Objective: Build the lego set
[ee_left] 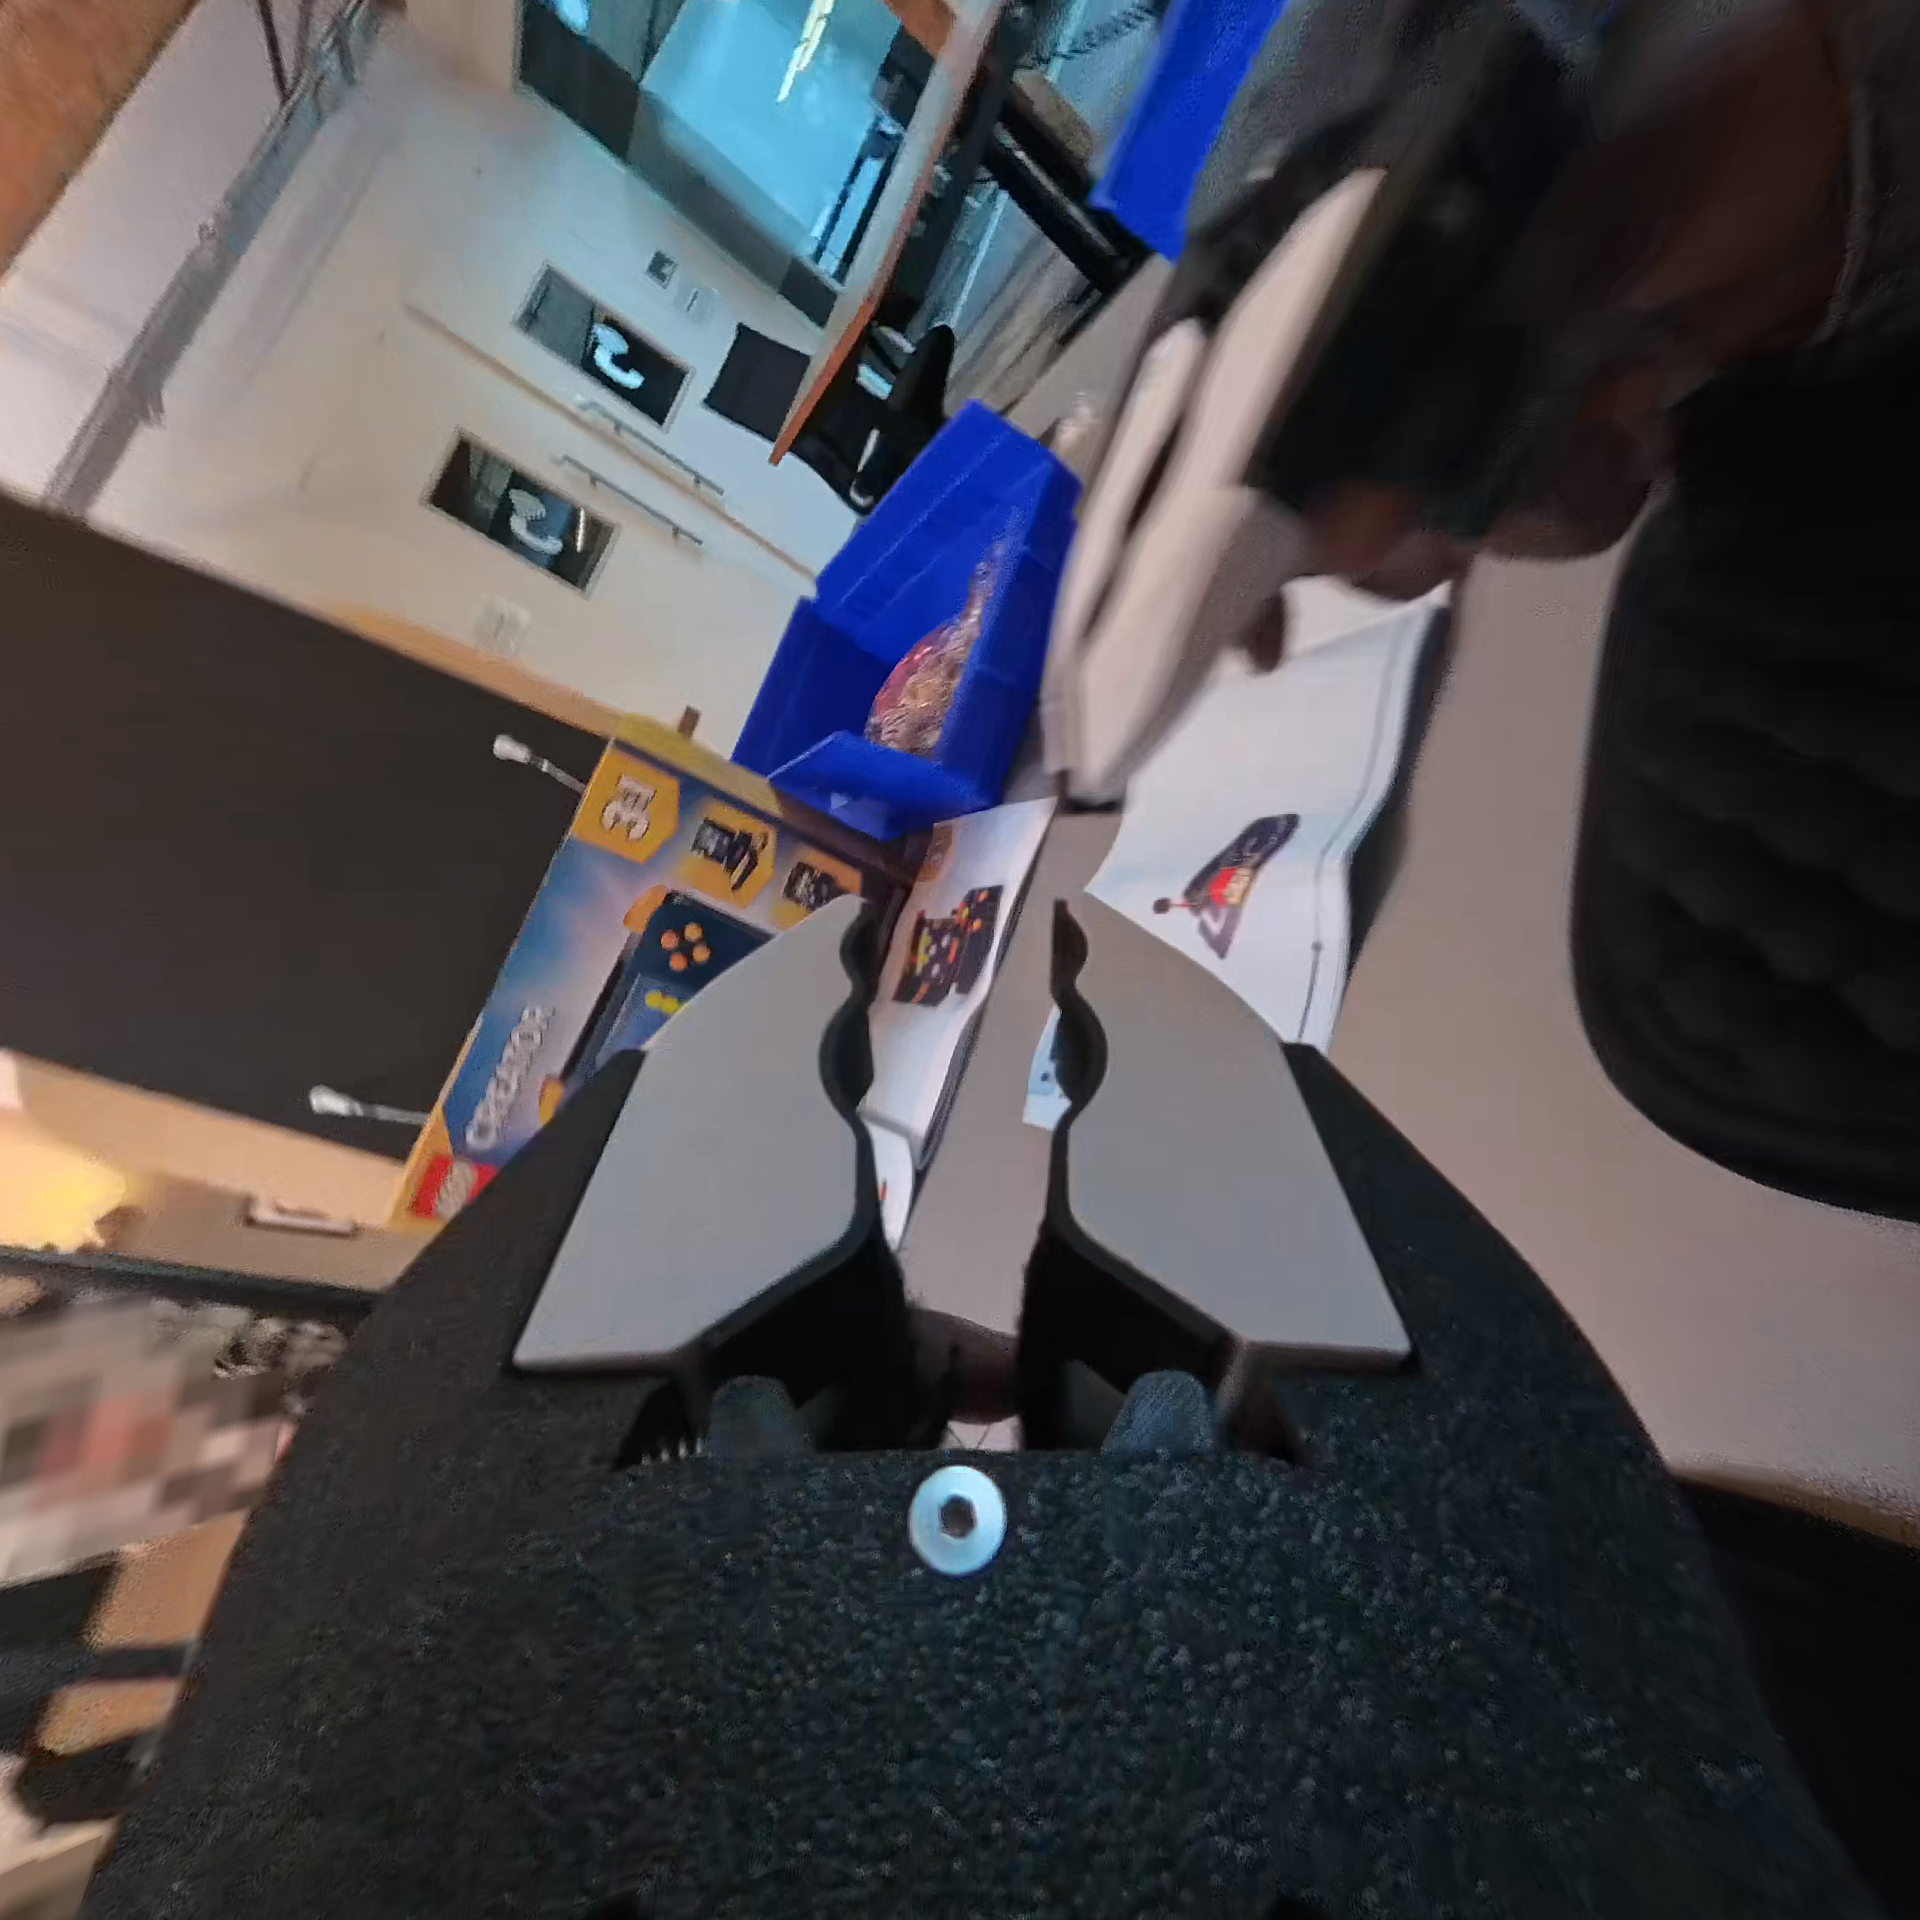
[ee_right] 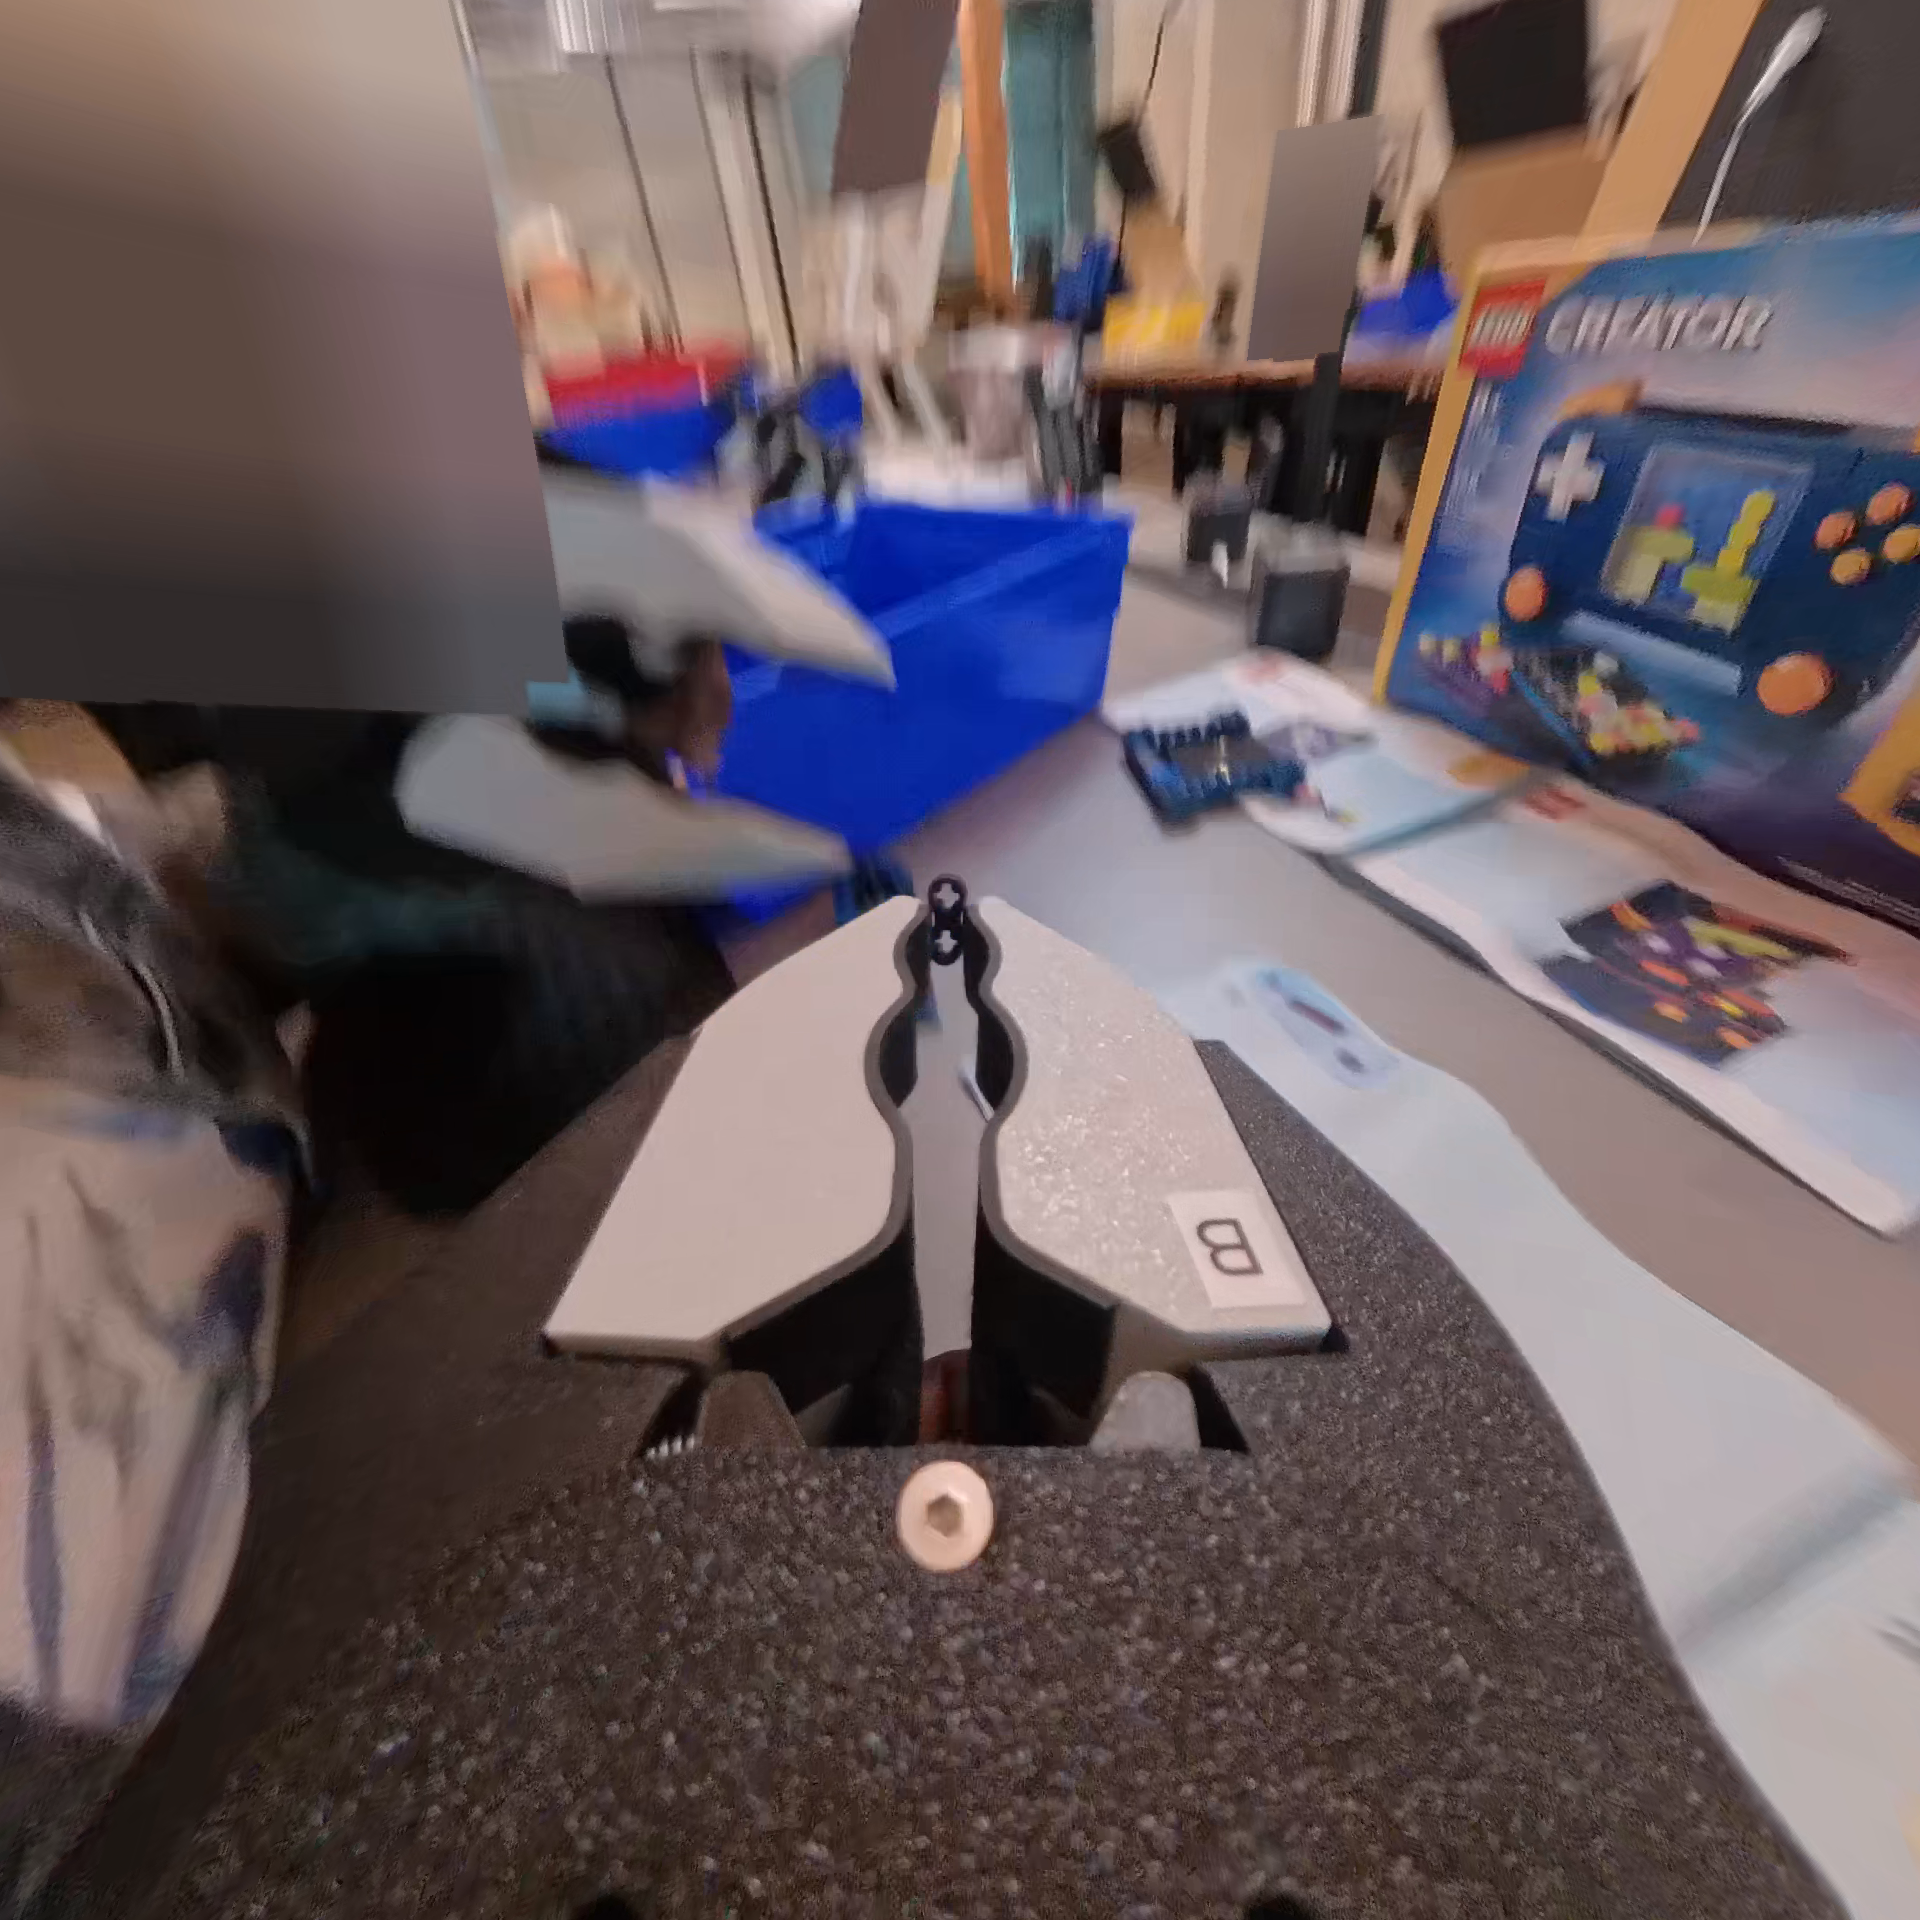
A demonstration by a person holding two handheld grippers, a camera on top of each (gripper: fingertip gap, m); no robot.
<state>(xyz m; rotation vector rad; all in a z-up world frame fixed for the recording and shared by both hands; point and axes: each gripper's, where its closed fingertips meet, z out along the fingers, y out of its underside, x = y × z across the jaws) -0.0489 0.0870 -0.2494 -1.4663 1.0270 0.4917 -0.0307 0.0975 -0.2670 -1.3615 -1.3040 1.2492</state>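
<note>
My right gripper [ee_right: 948, 914] is shut on a small black piece with two cross-shaped holes [ee_right: 945, 906], held at the very tips above the grey table [ee_right: 1143, 883]. My left gripper [ee_left: 961, 925] is open with nothing between its fingers; the view is tilted and it hangs over the table beside an open booklet [ee_left: 966, 935]. The left gripper also shows in the right wrist view [ee_right: 862, 758], blurred, jaws apart, in front of a blue bin [ee_right: 987, 644]. The right gripper shows blurred in the left wrist view [ee_left: 1174, 540].
A boxed brick set [ee_right: 1662, 520] stands at the right, also in the left wrist view [ee_left: 623, 935]. Open instruction booklets [ee_right: 1714, 1018] and a small blue brick assembly [ee_right: 1210, 764] lie on the table. The blue bin [ee_left: 914, 623] holds a bag of pieces [ee_left: 935, 665]. A pale blue sheet [ee_right: 1662, 1403] lies near.
</note>
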